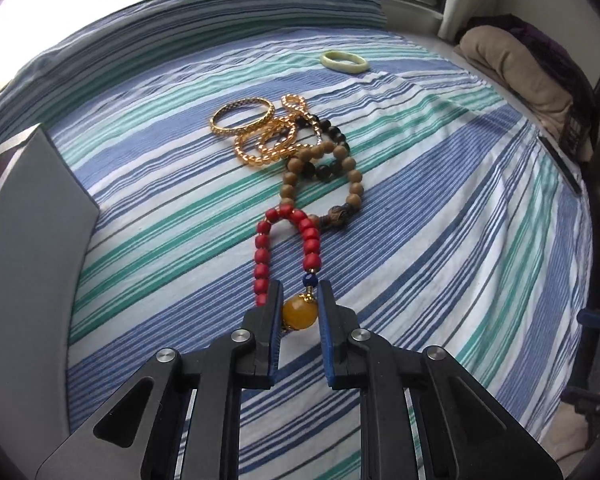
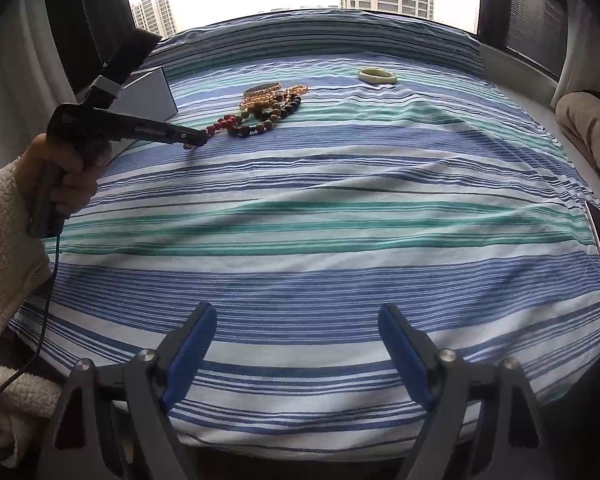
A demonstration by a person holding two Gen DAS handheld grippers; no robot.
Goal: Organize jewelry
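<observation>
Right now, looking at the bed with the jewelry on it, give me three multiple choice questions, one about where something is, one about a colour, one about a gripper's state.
1. Where does the pale green bangle lie?
A. Apart from the pile, farther up the striped bedspread
B. Inside the grey box
C. Between the right gripper's fingers

2. What colour is the big round bead between the left gripper fingers?
A. Red
B. Amber yellow
C. Black

3. How is the right gripper set?
A. Shut on a bangle
B. Shut on the bedspread
C. Open, holding nothing

Answers:
1. A: the bangle sits alone beyond the heap of bracelets.
2. B: the bead at the end of the red beaded bracelet is amber yellow.
3. C: its fingers stand wide apart over bare bedspread.
</observation>
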